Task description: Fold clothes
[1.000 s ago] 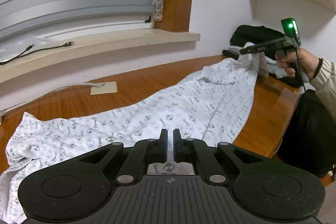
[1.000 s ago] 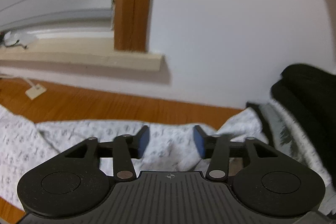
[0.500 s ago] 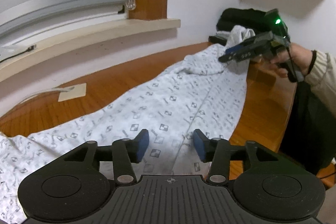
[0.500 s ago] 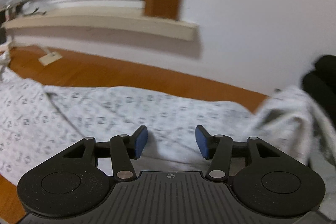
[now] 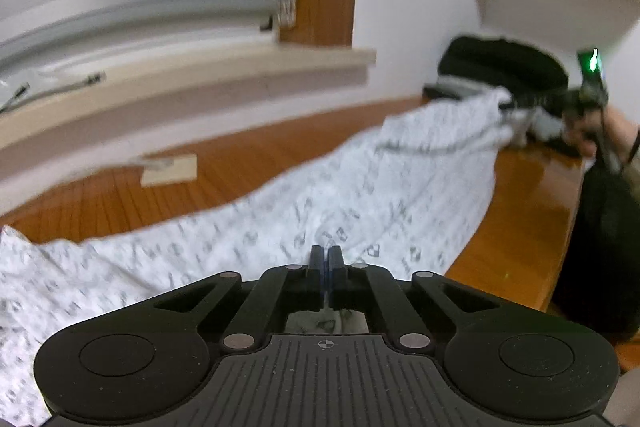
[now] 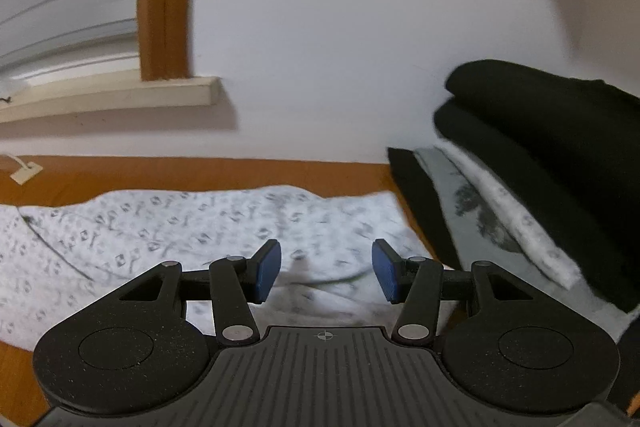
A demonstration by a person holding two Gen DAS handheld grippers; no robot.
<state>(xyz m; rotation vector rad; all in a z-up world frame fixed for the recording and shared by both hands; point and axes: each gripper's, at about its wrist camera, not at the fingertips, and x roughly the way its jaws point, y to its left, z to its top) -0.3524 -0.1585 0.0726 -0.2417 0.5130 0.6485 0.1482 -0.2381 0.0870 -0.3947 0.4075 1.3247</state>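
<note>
Patterned garment spread on table, left gripper pinched at near edge

Patterned garment (image 5: 360, 195), white with small grey motifs, lies stretched across the wooden table (image 5: 520, 227). In the left wrist view it runs from the lower left of the frame up to the right, where its far end is lifted off the wood. In the right wrist view it fills the lower left and centre.

Left gripper (image 5: 326, 259): jaws fully together at lower centre of its frame, a thin strip of the printed cloth caught between the pads, more cloth visible under the linkage. Image is motion-blurred.

Right gripper (image 6: 326, 273): jaws about half apart, blue pads (image 6: 268, 269) clear of each other, nothing pressed between them. Cloth lies below and beyond the tips; contact cannot be judged. From the left wrist view this gripper (image 5: 508, 105) sits at the right edge of the frame, at the raised far end of the garment, with a green light on top and a hand (image 5: 588, 131) around its handle.

Stack of folded clothes (image 6: 540, 155), black on top with grey and patterned layers under it, sits at the right of the right wrist frame, just beside the garment's end. Window sill (image 5: 200, 83) runs across the upper left.
</note>
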